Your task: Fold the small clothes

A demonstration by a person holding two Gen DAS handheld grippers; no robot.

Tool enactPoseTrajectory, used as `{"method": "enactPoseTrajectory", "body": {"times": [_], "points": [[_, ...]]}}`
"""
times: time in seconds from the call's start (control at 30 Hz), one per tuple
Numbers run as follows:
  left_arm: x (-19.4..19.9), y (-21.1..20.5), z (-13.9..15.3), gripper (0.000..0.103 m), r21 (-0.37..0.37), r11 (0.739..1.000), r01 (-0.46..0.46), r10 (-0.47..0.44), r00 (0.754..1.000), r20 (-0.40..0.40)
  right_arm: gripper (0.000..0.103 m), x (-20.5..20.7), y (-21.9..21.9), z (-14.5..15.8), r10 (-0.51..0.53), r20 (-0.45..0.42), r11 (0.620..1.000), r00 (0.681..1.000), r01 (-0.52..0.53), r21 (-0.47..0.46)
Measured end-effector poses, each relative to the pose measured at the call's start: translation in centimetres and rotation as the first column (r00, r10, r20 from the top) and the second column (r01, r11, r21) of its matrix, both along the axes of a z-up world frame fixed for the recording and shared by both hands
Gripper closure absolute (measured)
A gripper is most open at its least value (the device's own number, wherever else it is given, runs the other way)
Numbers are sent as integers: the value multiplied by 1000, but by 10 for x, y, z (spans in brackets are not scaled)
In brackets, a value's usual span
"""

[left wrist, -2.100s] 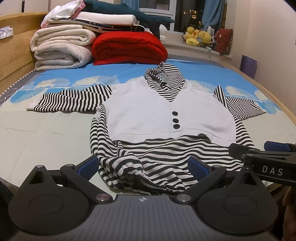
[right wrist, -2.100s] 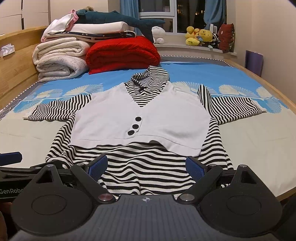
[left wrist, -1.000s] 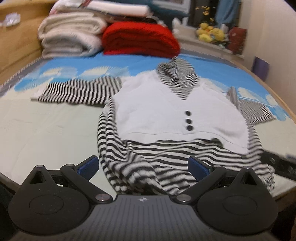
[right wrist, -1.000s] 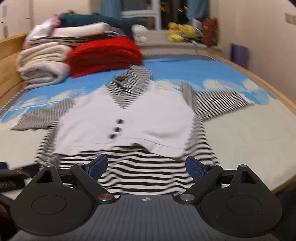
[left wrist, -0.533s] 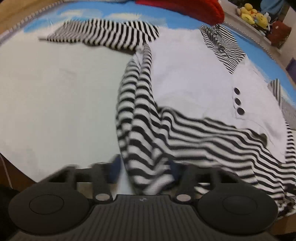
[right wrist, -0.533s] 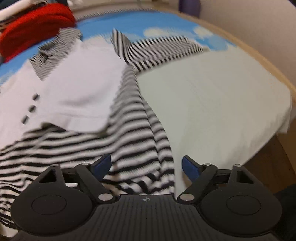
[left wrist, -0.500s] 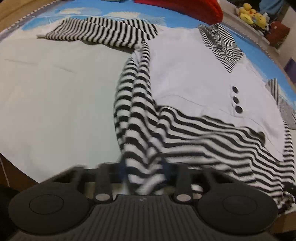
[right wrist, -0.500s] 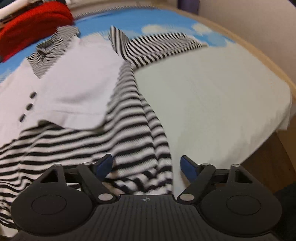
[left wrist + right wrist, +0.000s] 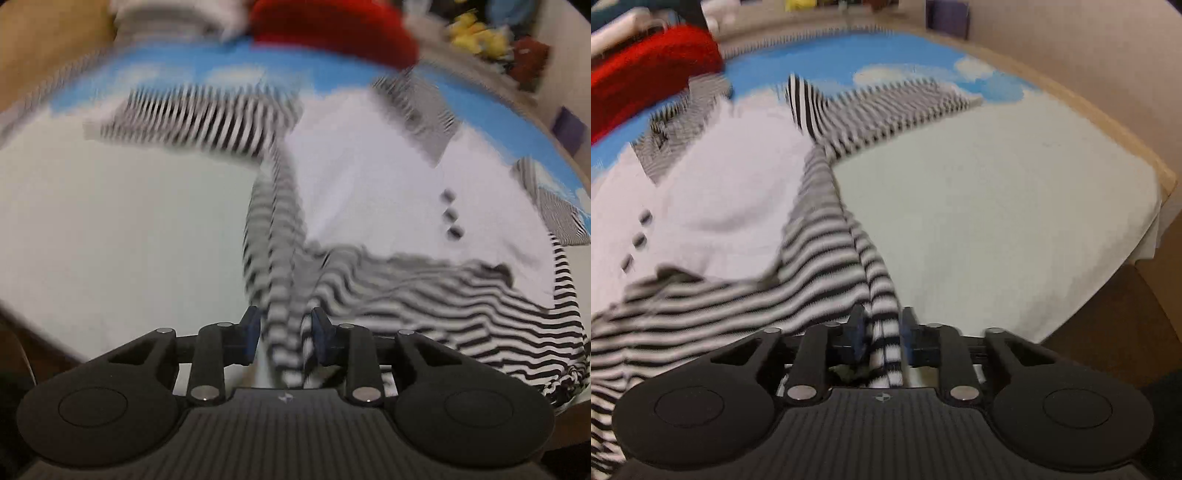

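Note:
A small hooded garment (image 9: 369, 192), a white buttoned vest front over black-and-white stripes, lies spread on the bed sheet (image 9: 129, 221). My left gripper (image 9: 286, 332) has the bunched striped hem at the garment's near left corner between its blue pads; the jaws are easing slightly open while the pads still touch the cloth. In the right wrist view the same garment (image 9: 720, 192) has its near right hem corner inside my right gripper (image 9: 882, 328), whose jaws are closing onto the stripes. Both sleeves (image 9: 199, 118) (image 9: 894, 107) lie stretched outward.
A red folded blanket (image 9: 332, 26) and pale folded bedding sit at the bed's far end, with plush toys (image 9: 476, 37) on the sill. The wooden bed edge (image 9: 1108, 122) and a wall run along the right. The sheet's near right corner hangs over the bed (image 9: 1137, 251).
Both grippers dropped to the near hem and went from wide open to narrow around the striped cloth. The hem corners are now bunched and pulled taut between the pads.

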State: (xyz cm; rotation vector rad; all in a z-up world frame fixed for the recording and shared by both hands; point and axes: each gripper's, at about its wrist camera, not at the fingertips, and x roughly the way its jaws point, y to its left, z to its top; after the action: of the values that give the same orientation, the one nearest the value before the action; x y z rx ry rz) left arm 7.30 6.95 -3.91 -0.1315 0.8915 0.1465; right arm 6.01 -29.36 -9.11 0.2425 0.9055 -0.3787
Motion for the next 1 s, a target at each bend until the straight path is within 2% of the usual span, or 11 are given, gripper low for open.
{"method": "enactPoseTrajectory", "body": {"times": [0.1,0.2,0.27,0.4,0.47,0.6,0.7,0.73,0.8,0.87,1.0], "points": [[0,-12,7,71,19,997,71,-72,996,51,51,-7,8,13,45,87,999,995,-44,-7],[17,-4,-23,72,-58,998,21,-29,990,-139,51,2,11,-9,89,-72,996,993,-89,11],[20,3,-29,73,-64,998,-25,12,983,-184,50,1,6,-24,60,-166,997,984,-52,54],[17,-4,11,65,-12,1000,-2,2,1000,-3,50,-6,3,5,11,-27,999,1000,-10,41],[14,-6,30,51,25,1000,-9,7,996,92,49,-9,6,26,24,73,1000,997,-25,11],[17,1,62,50,-26,999,-23,27,985,172,49,-4,4,64,59,235,998,970,-64,13],[38,14,101,45,-63,998,-29,44,968,248,48,-3,6,92,100,329,995,939,-103,-9],[48,21,115,38,-73,997,-35,54,958,283,47,1,7,103,118,359,993,926,-121,-16],[75,38,141,30,-74,996,-54,76,937,341,37,9,9,122,163,411,986,897,-166,-29],[107,55,156,28,-44,996,-83,93,924,371,28,26,19,142,229,425,973,876,-211,-90],[171,80,167,29,51,992,-113,87,926,368,28,60,39,177,358,466,934,809,-314,-171]]}}
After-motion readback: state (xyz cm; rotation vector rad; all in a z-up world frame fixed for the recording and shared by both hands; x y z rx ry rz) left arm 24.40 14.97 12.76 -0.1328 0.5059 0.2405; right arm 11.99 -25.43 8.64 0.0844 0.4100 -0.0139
